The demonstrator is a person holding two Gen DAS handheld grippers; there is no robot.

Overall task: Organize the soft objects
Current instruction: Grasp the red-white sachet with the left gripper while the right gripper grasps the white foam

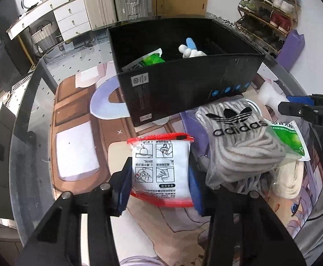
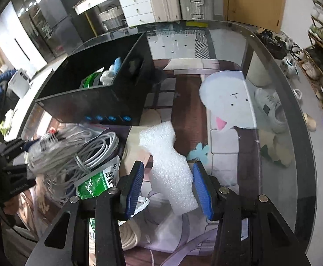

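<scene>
**Pouch gripped on the left, foam framed on the right**

While my left gripper (image 1: pixel 160 175) sits clamped on the red-edged white plastic pouch with printed instruction panels (image 1: pixel 161 168), its blue pads press both sides of the packet, which is held above the illustrated table mat (image 1: pixel 77 133). Just to its right lies the clear bag of grey-white cord with the black adidas logo (image 1: pixel 238 139), and beside that a green-and-white sachet (image 1: pixel 292 139) partly tucked under the bag. Beyond them stands the open black cardboard box (image 1: pixel 183 88), which already holds a second green sachet (image 1: pixel 148 59) and a white-and-blue soft toy (image 1: pixel 190 48).

My right gripper (image 2: pixel 168 188) is spread wide, its blue-padded fingers (image 2: pixel 202 190) flanking the white bubbly foam piece (image 2: pixel 168 168) lying on the mat; I cannot tell whether either pad touches it, and nothing is pinched. To its left sits the grey cord bundle, with the box further back on the glass-topped table (image 2: pixel 272 88).
</scene>
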